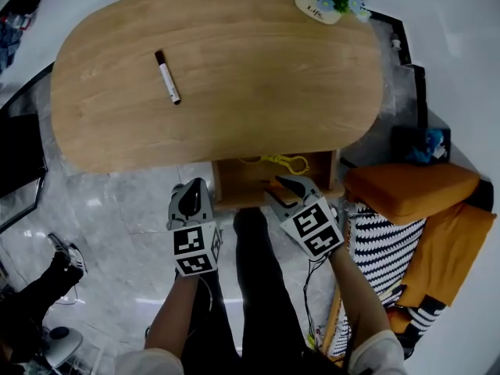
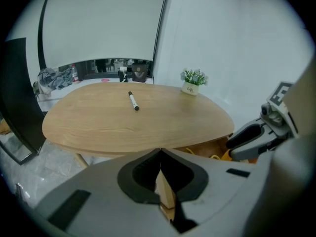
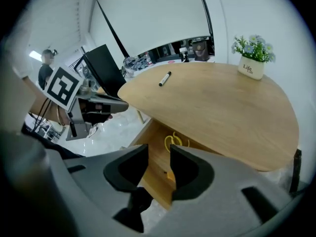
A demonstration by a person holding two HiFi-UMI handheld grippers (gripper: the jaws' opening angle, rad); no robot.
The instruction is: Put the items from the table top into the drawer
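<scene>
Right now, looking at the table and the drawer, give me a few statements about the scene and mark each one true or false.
1. The marker lies on the table top. True.
2. The drawer is closed. False: it stands open, with a yellow cord inside.
3. The left gripper has its jaws together. True.
4. The right gripper grips the marker. False: its jaws stand apart and grip nothing.
5. The plant pot sits in the drawer. False: it sits at the table's far edge.
</scene>
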